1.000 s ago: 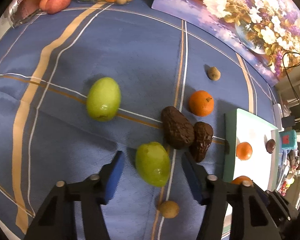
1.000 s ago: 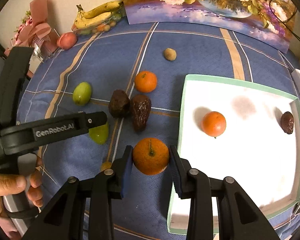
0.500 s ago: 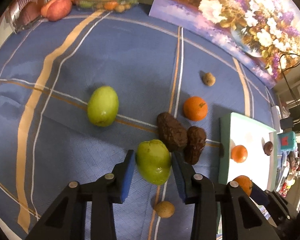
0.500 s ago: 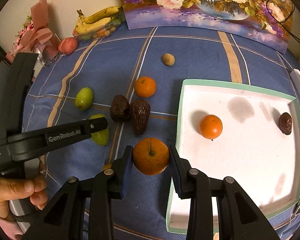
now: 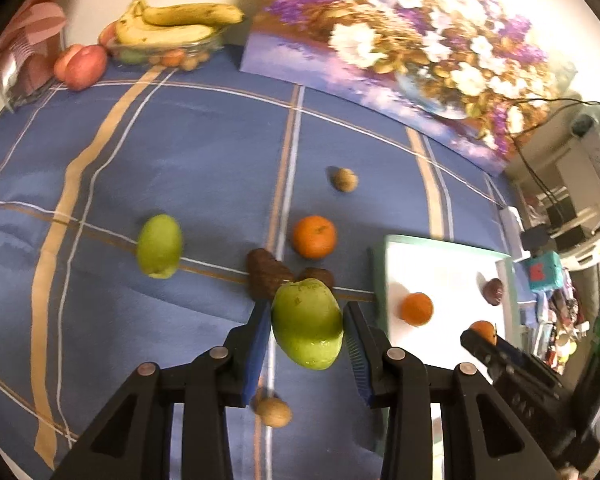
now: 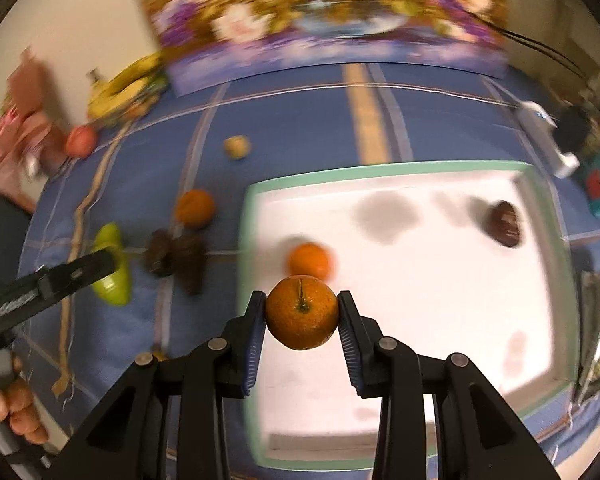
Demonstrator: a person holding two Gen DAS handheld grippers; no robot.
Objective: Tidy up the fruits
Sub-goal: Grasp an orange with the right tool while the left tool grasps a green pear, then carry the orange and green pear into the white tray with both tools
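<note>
A: Left wrist view?
B: The left gripper point(image 5: 306, 326) has its blue pads clamped on a green fruit point(image 5: 307, 324), held above the blue cloth point(image 5: 180, 152).
A: Right wrist view?
B: The right gripper point(image 6: 302, 314) is pinched narrow on an orange point(image 6: 302, 312), above the near-left part of the white tray point(image 6: 420, 168).
</note>
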